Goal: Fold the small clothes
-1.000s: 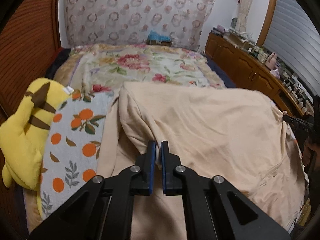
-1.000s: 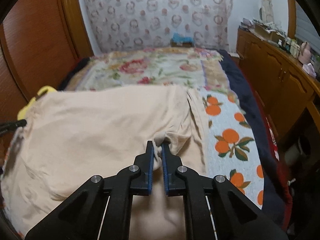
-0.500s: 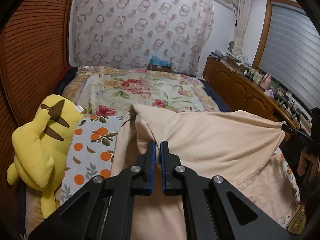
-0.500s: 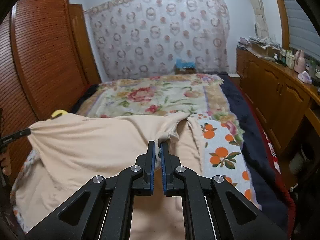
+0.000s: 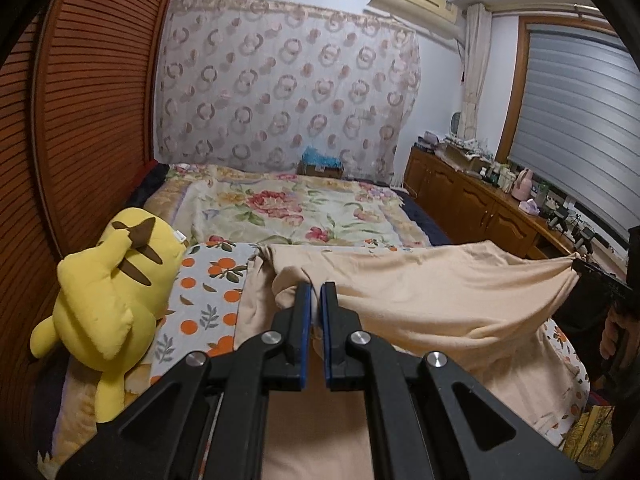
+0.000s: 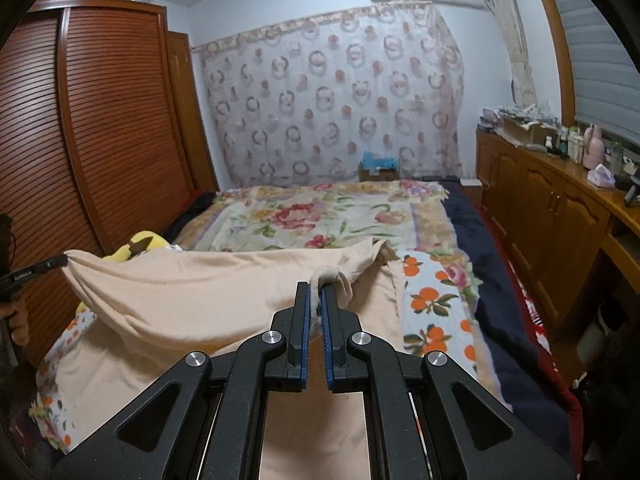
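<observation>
A peach-coloured garment (image 5: 432, 288) hangs stretched between both grippers above the bed. My left gripper (image 5: 316, 292) is shut on its left corner. My right gripper (image 6: 315, 292) is shut on its right corner, where the cloth bunches over the fingertips. The garment (image 6: 192, 296) also shows in the right wrist view, with its lower part draped on the bed. The right gripper shows at the far right of the left wrist view (image 5: 580, 266), and the left gripper at the far left of the right wrist view (image 6: 60, 260).
A yellow plush toy (image 5: 108, 284) lies at the bed's left edge by the wooden wardrobe (image 5: 80, 112). An orange-print cloth (image 6: 432, 304) and a floral blanket (image 5: 296, 216) cover the bed. A wooden cabinet (image 6: 552, 216) with bottles runs along the right.
Both grippers have risen and tilted up, lifting the garment's top edge off the bed and pulling it taut between them.
</observation>
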